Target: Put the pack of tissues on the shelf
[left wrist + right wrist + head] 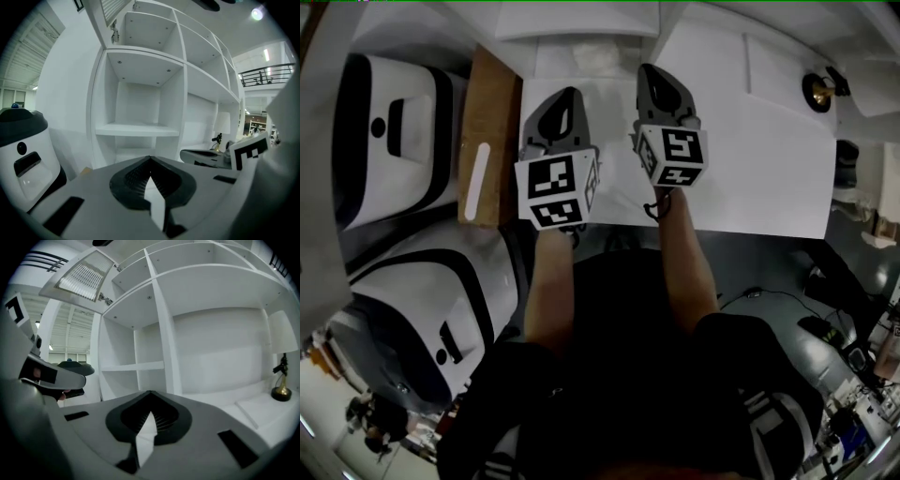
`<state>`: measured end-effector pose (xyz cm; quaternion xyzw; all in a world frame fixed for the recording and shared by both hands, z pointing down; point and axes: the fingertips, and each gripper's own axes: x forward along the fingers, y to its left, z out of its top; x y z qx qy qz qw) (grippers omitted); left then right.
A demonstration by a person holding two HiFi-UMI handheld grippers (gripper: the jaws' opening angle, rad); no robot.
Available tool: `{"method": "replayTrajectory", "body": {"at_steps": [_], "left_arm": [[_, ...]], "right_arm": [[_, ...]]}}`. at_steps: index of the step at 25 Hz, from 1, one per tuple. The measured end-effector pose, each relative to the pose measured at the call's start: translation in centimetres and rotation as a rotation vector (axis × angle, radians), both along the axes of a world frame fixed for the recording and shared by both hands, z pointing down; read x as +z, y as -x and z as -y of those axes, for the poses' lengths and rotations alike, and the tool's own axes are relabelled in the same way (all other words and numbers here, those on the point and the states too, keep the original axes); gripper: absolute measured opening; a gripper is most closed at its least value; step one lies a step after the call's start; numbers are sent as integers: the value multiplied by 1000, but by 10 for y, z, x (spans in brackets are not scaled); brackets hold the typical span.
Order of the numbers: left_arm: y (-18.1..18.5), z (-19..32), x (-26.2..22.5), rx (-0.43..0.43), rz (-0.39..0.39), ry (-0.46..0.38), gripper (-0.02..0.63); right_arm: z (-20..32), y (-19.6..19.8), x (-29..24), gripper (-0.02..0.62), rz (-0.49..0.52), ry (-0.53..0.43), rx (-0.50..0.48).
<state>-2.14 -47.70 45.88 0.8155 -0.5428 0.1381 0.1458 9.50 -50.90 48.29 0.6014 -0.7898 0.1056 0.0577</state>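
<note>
**Empty jaws facing the shelf, pack not in hand**
The left gripper (567,94) and right gripper (652,71) hover side by side over the white bench (769,159), each with its jaws together on nothing. No view shows the pack of tissues clearly (a crinkled white patch (602,58) at the far edge, just beyond the jaws, may be it). The risk, as I judge it, is that closed jaws nudge a white pack across the white surface instead of gripping it, so nothing reaches the shelf (138,130).
</note>
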Motion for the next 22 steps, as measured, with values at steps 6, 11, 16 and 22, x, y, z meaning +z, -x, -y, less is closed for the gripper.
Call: {"method": "replayTrajectory", "body": {"at_steps": [6, 11, 16, 22], "left_arm": [[23, 68, 12, -78, 34, 11, 9], [7, 48, -9, -46, 38, -40, 9], [10, 24, -30, -53, 49, -87, 9], [-10, -4, -57, -51, 42, -137, 9]], "right_arm": [[71, 29, 7, 18, 13, 14, -123], [44, 5, -18, 19, 15, -5, -92], [7, -8, -47, 18, 28, -31, -76], [-33, -26, -82, 18, 21, -66, -91]]}}
